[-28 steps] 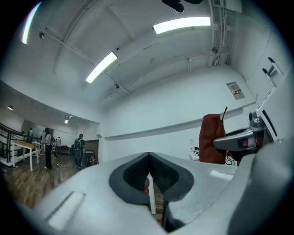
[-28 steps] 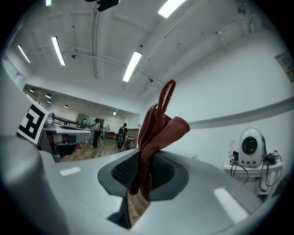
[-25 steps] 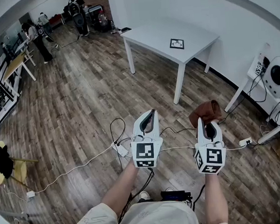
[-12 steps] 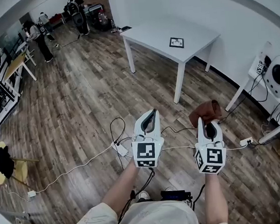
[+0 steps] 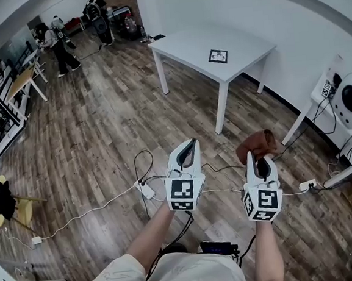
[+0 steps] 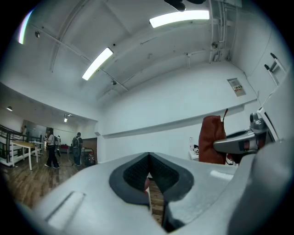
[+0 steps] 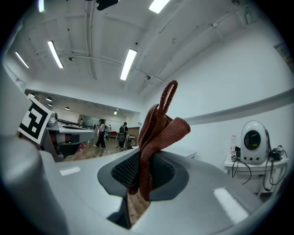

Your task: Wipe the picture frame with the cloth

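Clamped in right gripper (image 5: 261, 162) at a bunched fold: rust-brown knitted cloth (image 7: 158, 128), judged soft, light, floppy. Left gripper (image 5: 189, 149) closed, empty.

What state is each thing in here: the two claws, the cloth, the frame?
Left gripper: shut, empty.
Right gripper: shut on the rust-brown knitted cloth.
Cloth: bunched, standing up from the jaws.
Black-edged picture frame: lying flat on the white table, untouched.
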